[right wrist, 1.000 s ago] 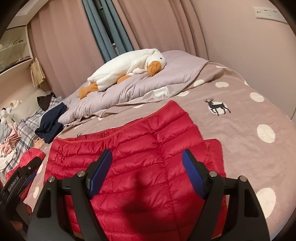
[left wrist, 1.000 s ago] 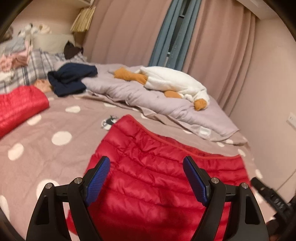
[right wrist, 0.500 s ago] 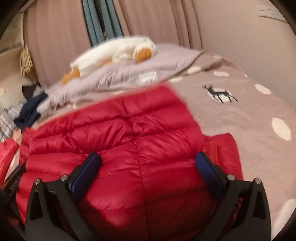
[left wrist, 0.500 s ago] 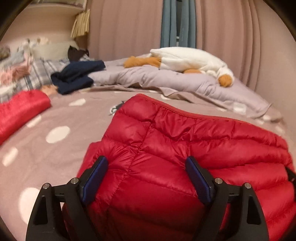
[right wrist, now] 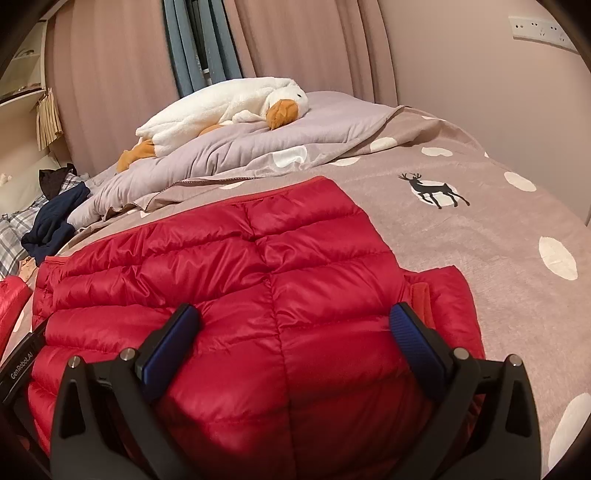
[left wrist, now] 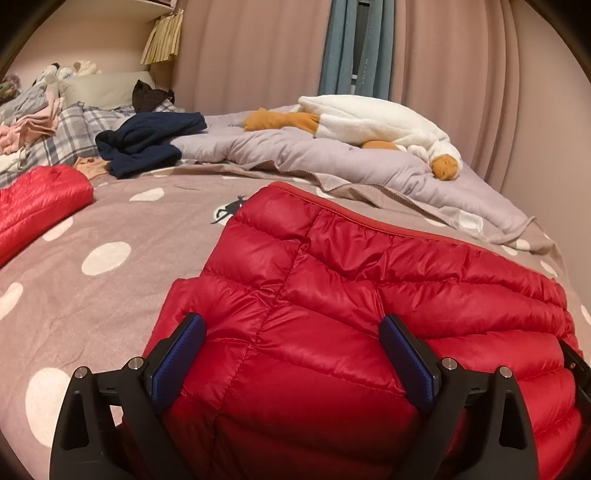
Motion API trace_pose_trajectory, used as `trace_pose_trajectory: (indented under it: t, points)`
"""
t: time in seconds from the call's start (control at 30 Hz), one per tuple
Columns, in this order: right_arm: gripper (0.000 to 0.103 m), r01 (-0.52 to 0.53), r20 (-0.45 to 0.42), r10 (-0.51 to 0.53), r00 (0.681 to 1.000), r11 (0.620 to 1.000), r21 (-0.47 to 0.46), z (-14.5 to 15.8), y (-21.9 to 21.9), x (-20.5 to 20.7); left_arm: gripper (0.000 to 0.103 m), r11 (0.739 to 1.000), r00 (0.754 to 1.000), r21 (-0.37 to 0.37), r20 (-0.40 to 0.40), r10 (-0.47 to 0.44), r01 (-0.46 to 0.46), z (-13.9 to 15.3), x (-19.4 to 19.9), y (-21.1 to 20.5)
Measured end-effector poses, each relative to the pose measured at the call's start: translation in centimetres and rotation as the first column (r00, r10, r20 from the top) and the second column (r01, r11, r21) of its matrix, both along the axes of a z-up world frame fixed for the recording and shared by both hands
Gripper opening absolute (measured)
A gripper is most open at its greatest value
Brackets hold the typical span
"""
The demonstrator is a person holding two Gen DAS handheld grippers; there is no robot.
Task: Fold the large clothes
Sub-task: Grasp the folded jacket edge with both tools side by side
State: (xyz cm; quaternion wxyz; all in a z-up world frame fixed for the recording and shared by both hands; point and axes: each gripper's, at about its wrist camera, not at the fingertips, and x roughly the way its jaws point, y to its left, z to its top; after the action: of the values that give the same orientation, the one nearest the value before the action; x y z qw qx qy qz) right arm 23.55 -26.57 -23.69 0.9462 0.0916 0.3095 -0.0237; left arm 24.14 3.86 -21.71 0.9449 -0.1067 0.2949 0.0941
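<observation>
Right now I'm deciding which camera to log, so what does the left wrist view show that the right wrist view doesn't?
Only the left wrist view shows the pile of pink clothes by the pillows. Only the right wrist view shows the wall socket strip and the full deer print. Both show the red down jacket with an open gripper over it, left gripper and right gripper, plus the plush goose and navy garment.

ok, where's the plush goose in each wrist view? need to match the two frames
Left wrist: plush goose upper centre-right, on the grey quilt, head pointing right.
Right wrist: plush goose upper centre-left, same quilt, head pointing right.
Shared landmark: blue curtain directly behind it.
</observation>
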Motion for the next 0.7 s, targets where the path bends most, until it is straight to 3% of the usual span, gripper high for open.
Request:
trace_pose_trajectory:
  t: [0.7]
  points:
    - [0.103, 0.01, -0.002, -0.01, 1.0, 1.0, -0.018, -0.12, 0.07, 0.17, 0.099, 0.999, 1.0, -0.049, -0.008, 0.001, -0.001, -0.37, 0.51, 0.26]
